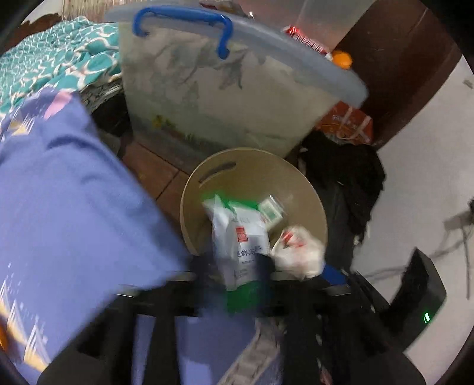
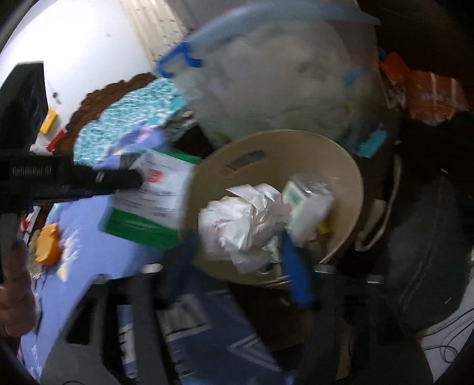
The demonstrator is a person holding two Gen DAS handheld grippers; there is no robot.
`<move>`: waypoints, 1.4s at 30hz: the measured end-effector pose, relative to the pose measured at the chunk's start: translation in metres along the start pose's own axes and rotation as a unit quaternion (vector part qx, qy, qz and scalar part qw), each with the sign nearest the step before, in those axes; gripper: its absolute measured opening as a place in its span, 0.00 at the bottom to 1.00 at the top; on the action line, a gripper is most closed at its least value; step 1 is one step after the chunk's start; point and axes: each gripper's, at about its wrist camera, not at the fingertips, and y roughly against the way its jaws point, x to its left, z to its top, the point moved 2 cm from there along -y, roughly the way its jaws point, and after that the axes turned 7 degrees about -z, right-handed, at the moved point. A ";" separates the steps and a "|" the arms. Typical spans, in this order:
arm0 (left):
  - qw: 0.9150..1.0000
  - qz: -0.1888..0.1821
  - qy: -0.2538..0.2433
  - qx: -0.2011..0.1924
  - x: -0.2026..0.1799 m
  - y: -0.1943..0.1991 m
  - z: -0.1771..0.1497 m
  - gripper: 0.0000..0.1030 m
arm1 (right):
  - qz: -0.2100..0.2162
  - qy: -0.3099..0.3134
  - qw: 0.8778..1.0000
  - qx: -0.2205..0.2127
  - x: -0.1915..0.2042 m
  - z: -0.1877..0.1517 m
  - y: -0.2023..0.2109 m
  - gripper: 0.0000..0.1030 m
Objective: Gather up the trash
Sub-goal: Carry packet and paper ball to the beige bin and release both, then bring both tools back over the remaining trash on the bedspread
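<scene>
Packet (image 1: 237, 237) between left gripper (image 1: 234, 269) fingers, above bin (image 1: 254, 165)

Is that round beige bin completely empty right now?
No, the beige bin already has a crumpled white paper wad and a small green-and-white carton over its opening.

A brown tiled floor (image 1: 154, 174) carries a round beige waste bin (image 1: 308, 192), standing upright between a bed and a heap of dark clothing (image 1: 355, 183). Directly behind the bin stands a translucent storage box (image 1: 207, 112) with a blue handle (image 1: 183, 20). The bed, at left, bears a lilac cover (image 1: 74, 207) and a teal patterned blanket (image 1: 59, 56); a small orange item (image 2: 47, 245), possibly a wrapper, lies on the cover, blurred.
</scene>
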 end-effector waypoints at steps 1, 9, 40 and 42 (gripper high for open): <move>1.000 0.013 -0.002 -0.002 -0.002 -0.008 0.004 0.60 | 0.004 -0.010 1.000 -0.003 -0.003 -0.001 0.001 0.80; 1.000 0.001 0.008 -0.019 0.018 0.029 -0.035 0.59 | 0.015 -0.057 0.997 -0.050 -0.007 -0.007 0.023 0.80; 0.951 0.249 0.125 -0.130 0.216 0.272 -0.316 0.92 | 0.280 0.195 0.926 0.165 0.368 -0.130 0.004 0.74; 0.954 0.236 0.126 -0.137 0.218 0.269 -0.317 0.92 | 0.282 0.188 0.926 0.167 0.392 -0.128 -0.002 0.86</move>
